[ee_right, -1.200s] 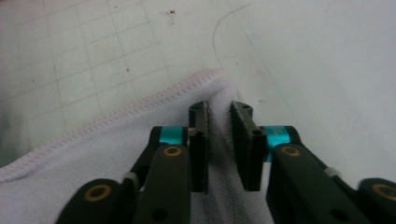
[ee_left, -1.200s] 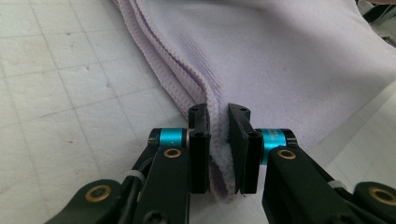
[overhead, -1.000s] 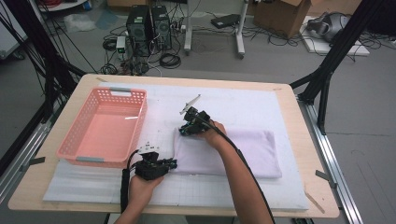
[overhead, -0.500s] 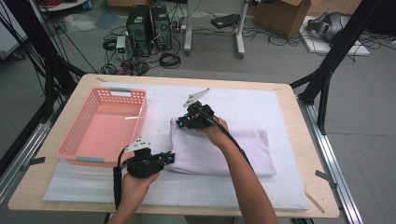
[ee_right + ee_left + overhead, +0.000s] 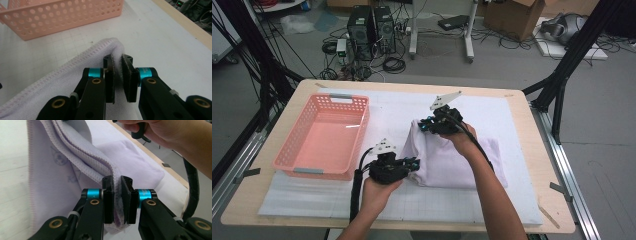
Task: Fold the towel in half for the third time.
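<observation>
Lilac towel (image 5: 457,160), terry w/ stitched hem, lies mid-surface on a white mat (image 5: 512,125), left edge raised. Soft, light, floppy, so grip corners/hem. Left hand-held gripper (image 5: 117,195) & right hand-held gripper (image 5: 117,72) both pinch hem tight. Pink perforated plastic basket (image 5: 312,165) nearby.

One overhead view, two close tongs-mounted views, towel (image 5: 452,160) shared

No text, label, brand or number can be read. The blue collar on the right tool (image 5: 117,75) carries tiny white lettering, too small to make out. The lilac towel (image 5: 62,182) bears faint printed motifs, not letters.
</observation>
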Tool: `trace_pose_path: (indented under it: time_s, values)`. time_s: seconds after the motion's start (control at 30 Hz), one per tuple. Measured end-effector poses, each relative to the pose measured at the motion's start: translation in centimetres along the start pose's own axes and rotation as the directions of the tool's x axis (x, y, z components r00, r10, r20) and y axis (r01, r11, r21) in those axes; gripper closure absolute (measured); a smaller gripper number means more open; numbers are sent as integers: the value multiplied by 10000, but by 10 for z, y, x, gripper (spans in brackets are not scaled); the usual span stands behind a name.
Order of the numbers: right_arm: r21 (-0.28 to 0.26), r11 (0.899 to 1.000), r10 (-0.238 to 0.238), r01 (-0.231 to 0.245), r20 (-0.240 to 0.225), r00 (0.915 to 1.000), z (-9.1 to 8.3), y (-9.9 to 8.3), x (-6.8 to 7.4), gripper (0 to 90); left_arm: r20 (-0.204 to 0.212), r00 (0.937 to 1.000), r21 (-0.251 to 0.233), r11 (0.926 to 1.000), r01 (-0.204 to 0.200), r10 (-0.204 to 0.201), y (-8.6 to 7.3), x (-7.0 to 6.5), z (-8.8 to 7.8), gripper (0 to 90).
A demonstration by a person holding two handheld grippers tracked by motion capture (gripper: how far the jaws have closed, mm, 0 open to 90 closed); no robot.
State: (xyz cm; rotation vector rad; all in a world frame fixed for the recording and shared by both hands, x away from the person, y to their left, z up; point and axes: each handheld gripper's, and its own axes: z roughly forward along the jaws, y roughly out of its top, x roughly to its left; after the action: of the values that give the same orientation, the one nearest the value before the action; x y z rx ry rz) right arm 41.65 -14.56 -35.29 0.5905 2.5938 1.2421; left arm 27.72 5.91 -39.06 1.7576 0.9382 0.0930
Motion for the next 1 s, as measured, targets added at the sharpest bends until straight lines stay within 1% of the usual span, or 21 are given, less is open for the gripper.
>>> trace_pose_path:
  time_s: [0.1, 0.13, 0.17, 0.3, 0.33, 0.37, 0.43, 0.47, 0.5, 0.57, 0.73, 0.87, 0.93, 1.0]
  values:
    - [-61, 9999, 97, -96, 132, 9999, -12, -7, -4, 823, 102, 9999, 132, 9998, -117, 116, 4, -7, 10, 813]
    - [-130, 9999, 58, -55, 211, 9998, -15, -10, -7, 823, 140, 9998, 154, 9997, -166, 164, 6, -10, 15, 812]
    - [-140, 9998, 172, -168, 263, 9995, -21, -14, -8, 823, 173, 9996, 193, 9996, -209, 206, 7, -12, 18, 812]
    - [-261, 9992, 319, -307, 439, 9985, -36, -25, -13, 823, 328, 9990, 347, 9989, -307, 296, 9, -21, 36, 812]
    - [-285, 9987, 444, -431, 472, 9979, -40, -28, -14, 823, 367, 9989, 373, 9988, -305, 292, 9, -24, 40, 812]
    - [-346, 9990, 315, -296, 562, 9979, -44, -31, -16, 823, 402, 9987, 383, 9988, -320, 305, 9, -26, 46, 811]
    - [-326, 9986, 429, -409, 638, 9970, -51, -37, -19, 823, 459, 9985, 460, 9984, -325, 304, 9, -29, 54, 810]
    - [-274, 9982, 557, -538, 737, 9957, -55, -41, -21, 823, 497, 9984, 500, 9983, -311, 286, 9, -30, 58, 810]
    - [-272, 9984, 522, -502, 778, 9956, -57, -45, -24, 823, 523, 9981, 531, 9980, -354, 326, 9, -31, 62, 810]
    - [-173, 9978, 645, -633, 863, 9942, -61, -52, -27, 823, 525, 9980, 572, 9977, -369, 339, 8, -34, 69, 810]
    - [-157, 9958, 909, -897, 1056, 9902, -68, -69, -35, 823, 525, 9980, 665, 9970, -392, 357, 5, -38, 88, 807]
    - [-49, 9955, 943, -944, 1218, 9881, -72, -81, -40, 823, 492, 9981, 683, 9969, -390, 357, 3, -41, 100, 800]
    - [46, 9955, 927, -942, 1314, 9870, -72, -87, -43, 823, 420, 9985, 682, 9969, -384, 356, 2, -43, 105, 780]
    - [144, 9949, 971, -1000, 1355, 9860, -73, -93, -45, 823, 425, 9985, 691, 9969, -383, 354, 2, -44, 106, 730]
